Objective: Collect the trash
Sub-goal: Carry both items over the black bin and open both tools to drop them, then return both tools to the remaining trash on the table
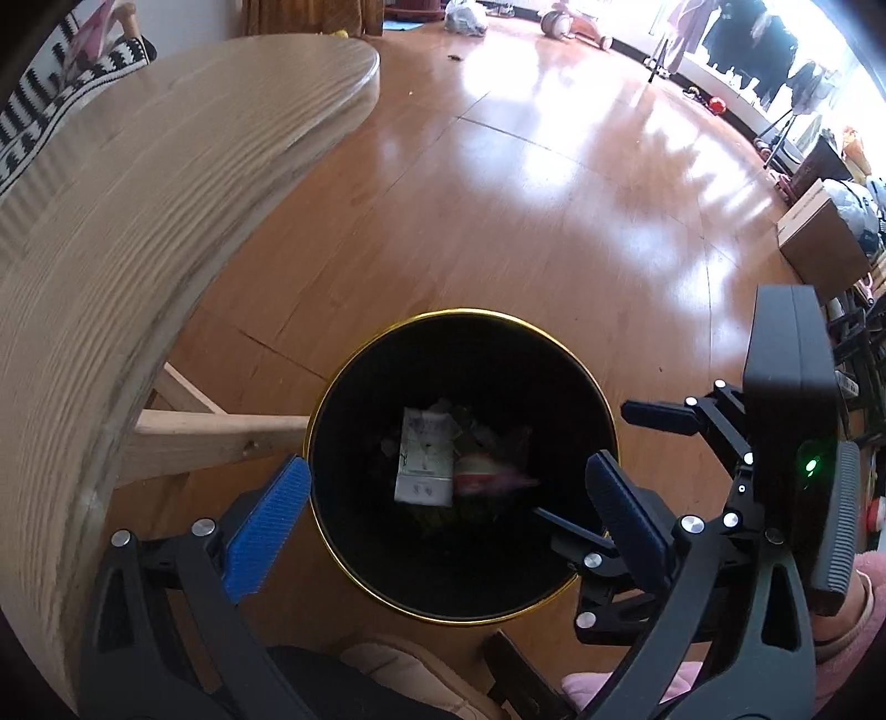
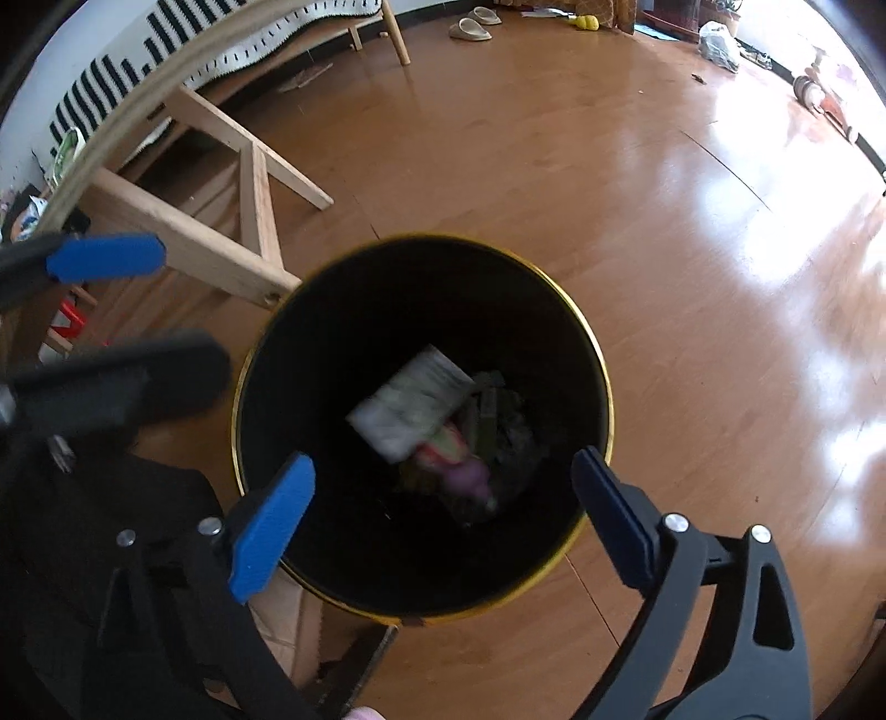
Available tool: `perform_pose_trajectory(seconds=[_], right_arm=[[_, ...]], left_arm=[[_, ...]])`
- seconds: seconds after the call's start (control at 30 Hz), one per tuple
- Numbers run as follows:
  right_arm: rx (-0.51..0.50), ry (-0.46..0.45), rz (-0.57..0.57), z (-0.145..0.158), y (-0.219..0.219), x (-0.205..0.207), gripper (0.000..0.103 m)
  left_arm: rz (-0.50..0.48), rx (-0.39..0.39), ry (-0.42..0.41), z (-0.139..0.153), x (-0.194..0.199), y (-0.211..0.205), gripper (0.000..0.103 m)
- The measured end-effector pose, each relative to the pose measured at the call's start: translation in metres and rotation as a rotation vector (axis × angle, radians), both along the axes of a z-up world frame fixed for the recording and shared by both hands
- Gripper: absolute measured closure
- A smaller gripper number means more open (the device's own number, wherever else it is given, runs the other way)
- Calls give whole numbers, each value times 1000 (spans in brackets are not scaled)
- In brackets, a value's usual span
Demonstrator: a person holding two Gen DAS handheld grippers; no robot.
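Note:
A black trash bin with a gold rim [image 1: 576, 349] stands on the wooden floor, and also shows in the right wrist view [image 2: 587, 327]. Inside lie a white paper packet [image 1: 425, 459], also in the right wrist view [image 2: 410, 407], a pink-and-red wrapper [image 1: 487, 476] [image 2: 459, 459], and dark scraps. My left gripper [image 1: 448, 526] is open and empty above the bin's mouth. My right gripper [image 2: 443, 518] is open and empty above the bin too. The right gripper's body shows at the right of the left wrist view [image 1: 786, 443]. The left gripper's fingers [image 2: 105, 257] show at the left of the right wrist view.
A round wooden table [image 1: 138, 221] stands left of the bin, its leg frame [image 2: 221, 232] touching or near the bin's side. A striped bench [image 2: 194, 50], slippers [image 2: 470, 25], a cardboard box [image 1: 819, 232] and toys line the room's edges. Glossy wooden floor [image 1: 554, 194] spreads beyond.

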State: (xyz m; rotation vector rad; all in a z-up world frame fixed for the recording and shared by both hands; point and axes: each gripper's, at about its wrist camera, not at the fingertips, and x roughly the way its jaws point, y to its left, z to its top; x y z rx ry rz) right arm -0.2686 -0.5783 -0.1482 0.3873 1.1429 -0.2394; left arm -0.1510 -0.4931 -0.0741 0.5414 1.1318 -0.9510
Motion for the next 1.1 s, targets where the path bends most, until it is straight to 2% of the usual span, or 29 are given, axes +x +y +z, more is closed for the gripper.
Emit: perform_pose_trajectory(seconds=[0.17, 0.23, 0.3, 0.37, 0.43, 0.5, 0.57, 0.7, 0.83, 0.93, 1.0, 1.1], right_arm=[[-23, -3, -77, 3, -8, -11, 11], [-25, -23, -110, 8, -13, -13, 11], [-24, -52, -130, 17, -17, -13, 11], [-29, -81, -143, 26, -17, -10, 11], [-20, -117, -151, 37, -14, -4, 11], [-2, -152, -146, 48, -12, 4, 11], [6, -188, -121, 62, -2, 16, 10], [-16, -235, -27, 92, 26, 53, 10], [-74, -297, 75, 134, 64, 101, 8], [-81, -352, 137, 164, 97, 133, 8], [-70, -390, 177, 181, 121, 149, 7], [-72, -404, 251, 193, 157, 169, 7]], left_arm=[[1, -36, -19, 12, -1, 5, 6], [-6, -96, -65, 38, -2, 11, 6], [-2, -214, -176, 84, -1, 26, 6], [14, -279, -241, 118, 5, 45, 6], [64, -306, -299, 148, 23, 74, 6], [147, -316, -333, 165, 46, 109, 6], [276, -314, -347, 175, 76, 160, 6], [578, -260, -328, 165, 134, 281, 6], [792, -151, -277, 132, 169, 369, 6], [844, -136, -207, 109, 192, 399, 6], [838, -121, -169, 95, 209, 400, 6], [804, -79, -161, 81, 219, 393, 6]])
